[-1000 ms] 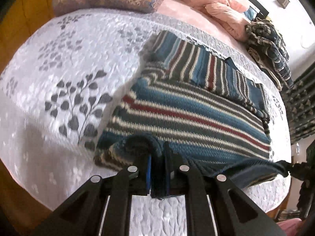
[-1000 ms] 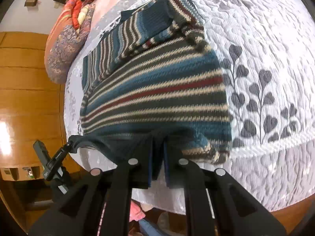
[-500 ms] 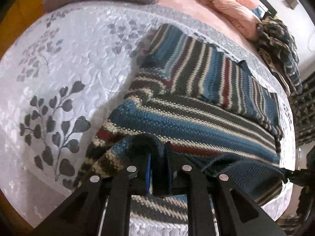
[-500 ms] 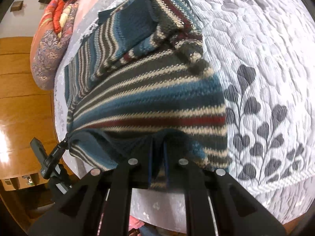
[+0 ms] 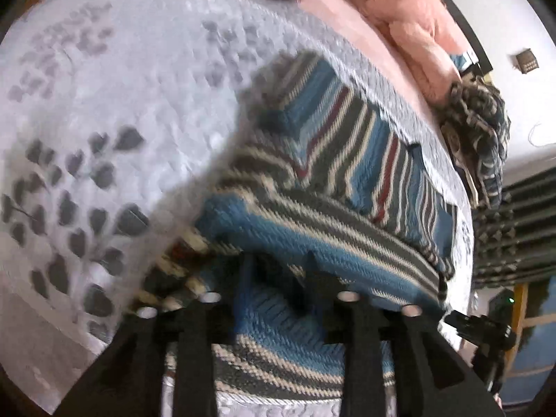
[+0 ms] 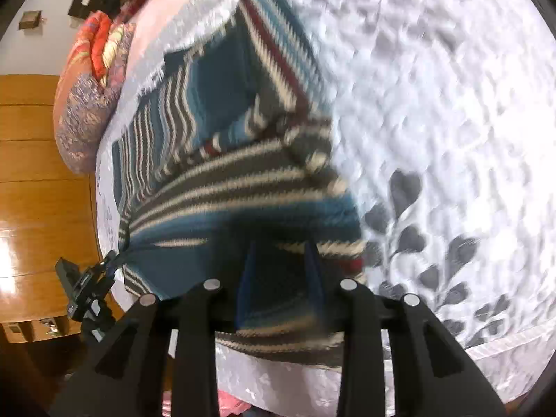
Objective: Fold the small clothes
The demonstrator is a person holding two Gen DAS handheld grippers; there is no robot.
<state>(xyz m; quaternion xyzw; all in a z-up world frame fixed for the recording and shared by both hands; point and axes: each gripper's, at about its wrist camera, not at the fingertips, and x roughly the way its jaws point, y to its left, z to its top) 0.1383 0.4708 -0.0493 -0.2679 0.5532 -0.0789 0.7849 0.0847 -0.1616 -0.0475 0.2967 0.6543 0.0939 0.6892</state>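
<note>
Sweater [image 5: 333, 187] sits lower centre in both views, spread on the white leaf-print bedspread [image 5: 114, 111] with its bottom hem folded up over the body. Your left gripper [image 5: 278, 271] and right gripper [image 6: 281, 264] both have their jaws spread apart with knit between them, gripping nothing, so you look to be letting go mid-fold. Next I'd back both out cleanly, then go for the sleeves.

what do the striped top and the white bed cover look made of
Striped top: chunky knit yarn, probably wool or acrylic; ribbed stitches show, matte. Bed cover: quilted woven fabric with a slight sheen, puckered stitching and printed grey leaves; fibre unclear.
</note>
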